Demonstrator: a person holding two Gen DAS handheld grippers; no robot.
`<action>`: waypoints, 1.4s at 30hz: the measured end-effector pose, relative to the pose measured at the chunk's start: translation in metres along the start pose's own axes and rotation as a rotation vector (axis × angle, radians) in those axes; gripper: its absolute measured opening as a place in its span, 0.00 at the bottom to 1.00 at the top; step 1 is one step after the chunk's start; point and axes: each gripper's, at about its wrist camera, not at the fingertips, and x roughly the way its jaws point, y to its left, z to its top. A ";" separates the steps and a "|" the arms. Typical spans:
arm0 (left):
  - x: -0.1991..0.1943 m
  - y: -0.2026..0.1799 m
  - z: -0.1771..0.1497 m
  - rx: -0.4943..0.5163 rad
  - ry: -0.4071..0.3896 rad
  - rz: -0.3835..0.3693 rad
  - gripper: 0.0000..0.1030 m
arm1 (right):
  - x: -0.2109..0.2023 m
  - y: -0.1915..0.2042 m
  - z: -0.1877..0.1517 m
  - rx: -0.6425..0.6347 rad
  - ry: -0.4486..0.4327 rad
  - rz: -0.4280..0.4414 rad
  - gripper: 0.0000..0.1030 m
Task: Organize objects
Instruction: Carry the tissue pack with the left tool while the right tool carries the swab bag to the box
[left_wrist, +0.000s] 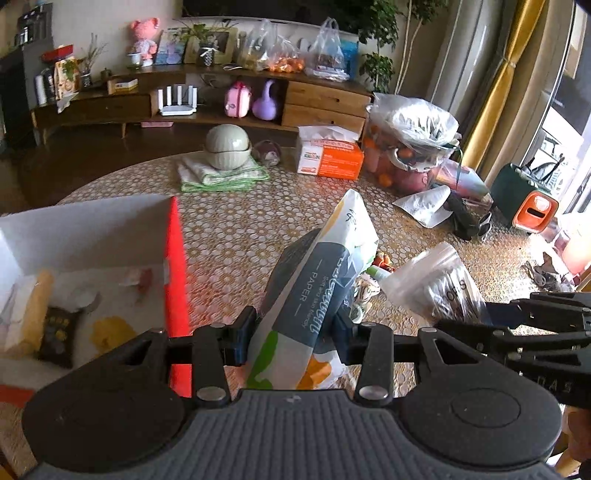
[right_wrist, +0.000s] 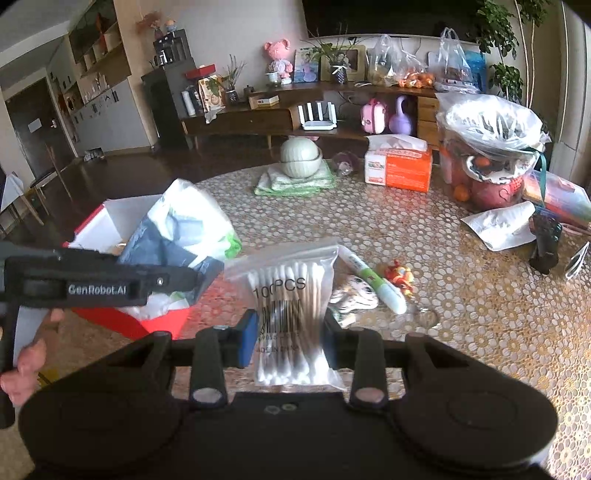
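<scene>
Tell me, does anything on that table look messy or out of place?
Yes. A small orange toy, a green-capped tube and a striped item lie scattered on the table, outside the red box. A white pouch lies tipped on its side.

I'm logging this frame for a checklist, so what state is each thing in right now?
left hand-held gripper: shut on tissue pack
tissue pack: held tilted, off the table
right hand-held gripper: shut on cotton swab bag
cotton swab bag: zip-sealed, held
red box: open, items inside
orange tissue box: opened, tissue sticking out
</scene>
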 end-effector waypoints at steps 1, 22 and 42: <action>-0.005 0.004 -0.002 -0.009 -0.002 0.005 0.40 | -0.001 0.004 0.001 0.000 -0.001 0.003 0.34; -0.078 0.117 -0.022 -0.192 -0.034 0.127 0.41 | 0.032 0.141 0.028 -0.143 0.021 0.073 0.34; -0.050 0.222 0.005 -0.179 -0.030 0.365 0.41 | 0.127 0.218 0.061 -0.254 0.076 0.046 0.34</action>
